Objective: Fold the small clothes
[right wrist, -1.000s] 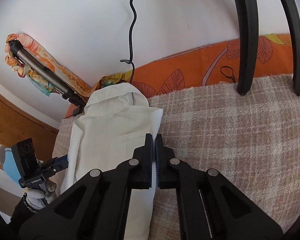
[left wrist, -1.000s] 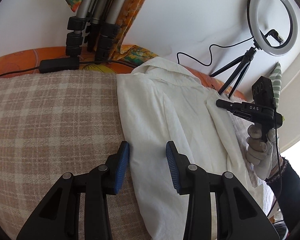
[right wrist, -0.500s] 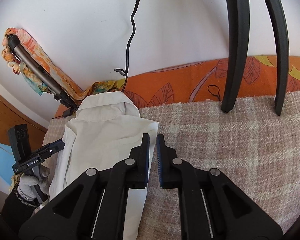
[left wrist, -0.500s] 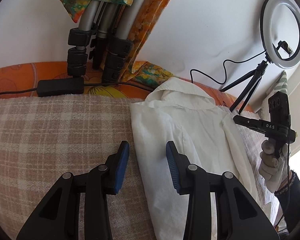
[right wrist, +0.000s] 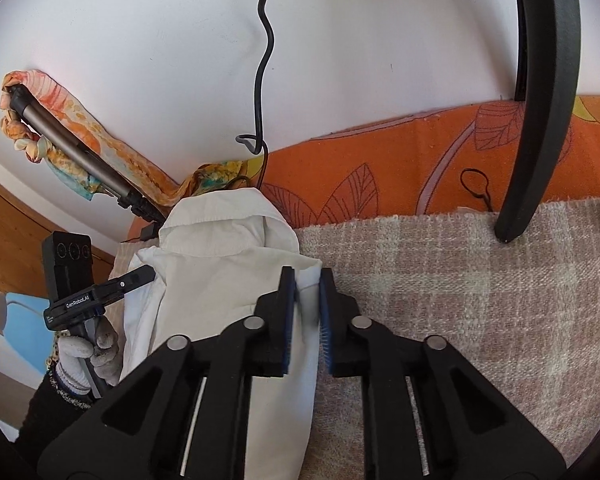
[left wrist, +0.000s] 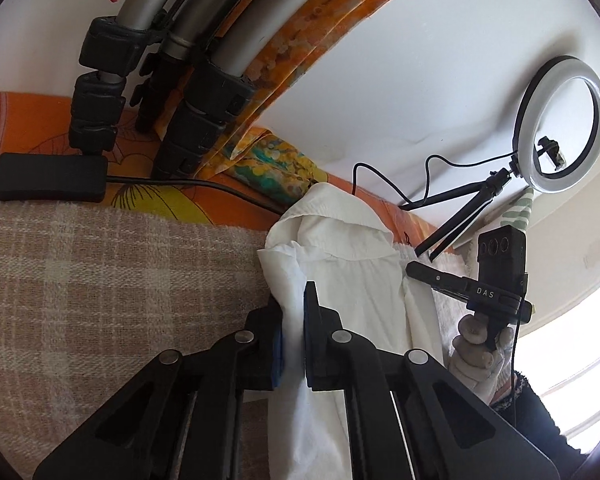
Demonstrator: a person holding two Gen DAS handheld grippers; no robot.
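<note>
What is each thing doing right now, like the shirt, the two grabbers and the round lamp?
white shirt: lying on the checked blanket, folded narrow, collar at the far end.
left gripper: shut, pinching one long edge of the white shirt.
right gripper: shut on the opposite edge of the white shirt.
ring light: standing upright on its little tripod; on or off, cannot tell.

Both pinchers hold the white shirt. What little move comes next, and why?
Probably lift both together a little. The left gripper's jaws have just been closing on one side edge of the white collared shirt, the right gripper pinches the other edge, and the shirt lies on the checked beige blanket.
</note>
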